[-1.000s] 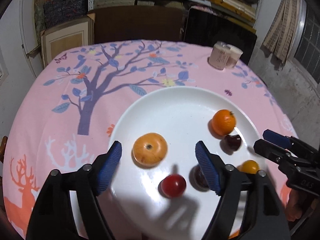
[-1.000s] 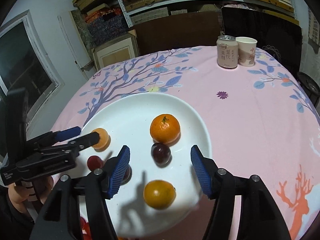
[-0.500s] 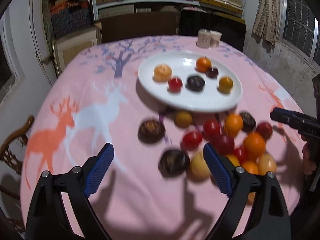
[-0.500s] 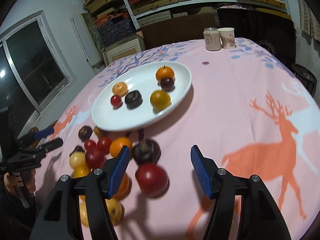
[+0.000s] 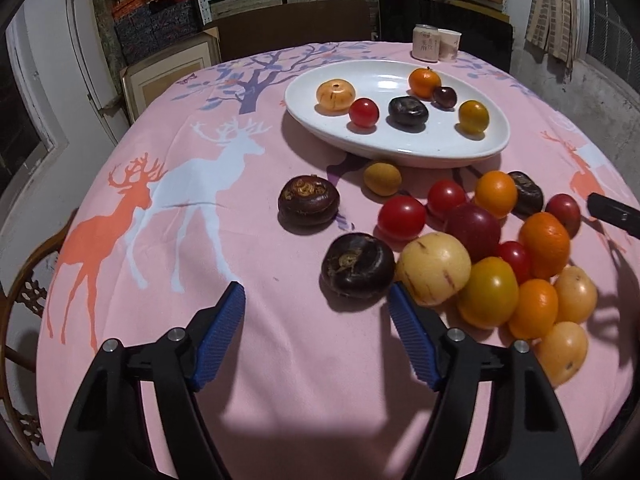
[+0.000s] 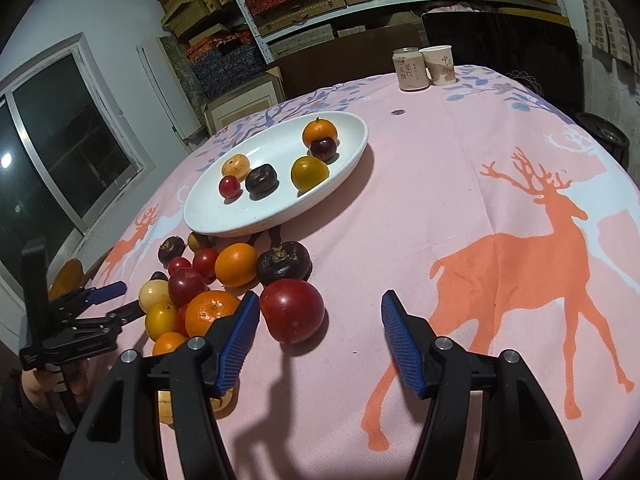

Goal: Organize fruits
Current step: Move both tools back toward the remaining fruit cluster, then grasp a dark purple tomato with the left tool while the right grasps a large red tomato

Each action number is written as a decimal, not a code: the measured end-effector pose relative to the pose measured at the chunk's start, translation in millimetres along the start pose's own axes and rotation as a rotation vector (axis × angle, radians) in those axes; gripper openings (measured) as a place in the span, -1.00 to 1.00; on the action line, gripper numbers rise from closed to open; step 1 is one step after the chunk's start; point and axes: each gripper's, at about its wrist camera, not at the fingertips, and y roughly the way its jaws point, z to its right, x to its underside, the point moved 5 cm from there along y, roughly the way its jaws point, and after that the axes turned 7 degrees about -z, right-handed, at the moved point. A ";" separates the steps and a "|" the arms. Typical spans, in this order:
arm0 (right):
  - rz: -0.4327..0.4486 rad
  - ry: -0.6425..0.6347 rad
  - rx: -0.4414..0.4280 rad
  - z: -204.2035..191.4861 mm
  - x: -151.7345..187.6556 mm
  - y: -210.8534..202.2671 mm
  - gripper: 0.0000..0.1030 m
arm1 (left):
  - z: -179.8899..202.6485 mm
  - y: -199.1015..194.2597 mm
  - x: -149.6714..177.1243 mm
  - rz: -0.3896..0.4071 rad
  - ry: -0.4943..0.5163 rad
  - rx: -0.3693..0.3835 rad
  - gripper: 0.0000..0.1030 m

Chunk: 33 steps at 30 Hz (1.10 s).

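- Next pick, likely: left gripper (image 5: 316, 334) takes the dark chestnut-like fruit (image 5: 357, 265) just ahead, straddling it clear of the pale yellow fruit (image 5: 436, 269) touching it.
- Left jaws apart, just been closing, empty.
- Right gripper (image 6: 318, 340) apart, empty; red plum (image 6: 292, 310) beside its left finger.
- White plate (image 5: 400, 150) holds six fruits; the rest are piled on the cloth.

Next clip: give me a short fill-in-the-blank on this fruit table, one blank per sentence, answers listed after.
1. The white plate holds ___ fruits.
2. Beside the drink can stands a paper ___.
3. The tablecloth shows orange and white ___.
4. Between the fingers of the right gripper, close to its left finger, lies a dark ___ fruit.

Missing words: six; cup; deer; red
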 end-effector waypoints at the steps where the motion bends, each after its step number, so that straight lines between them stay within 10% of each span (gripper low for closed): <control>1: 0.002 0.003 -0.004 0.1 0.3 -0.7 0.24 | -0.3 2.4 -2.7 -0.001 -0.003 0.000 0.39; 12: 0.011 0.002 -0.020 -0.9 0.6 -1.4 0.24 | -18.6 26.8 -21.3 -0.049 -0.135 0.173 0.42; 17: 0.010 0.006 -0.023 0.6 -0.9 0.2 0.24 | -20.6 24.8 -20.9 -0.039 -0.117 0.124 -0.15; 27: 0.013 -0.014 -0.014 -1.7 -0.6 -0.1 0.24 | -6.8 27.2 -22.5 -0.050 -0.071 0.136 0.13; 29: 0.013 -0.030 -0.004 -4.6 0.2 -0.3 0.24 | -12.0 24.2 -23.3 -0.032 -0.097 0.161 -0.20; 33: 0.016 -0.100 0.025 -16.4 4.2 -0.6 0.24 | -27.5 2.5 -21.3 0.086 -0.179 0.210 -0.20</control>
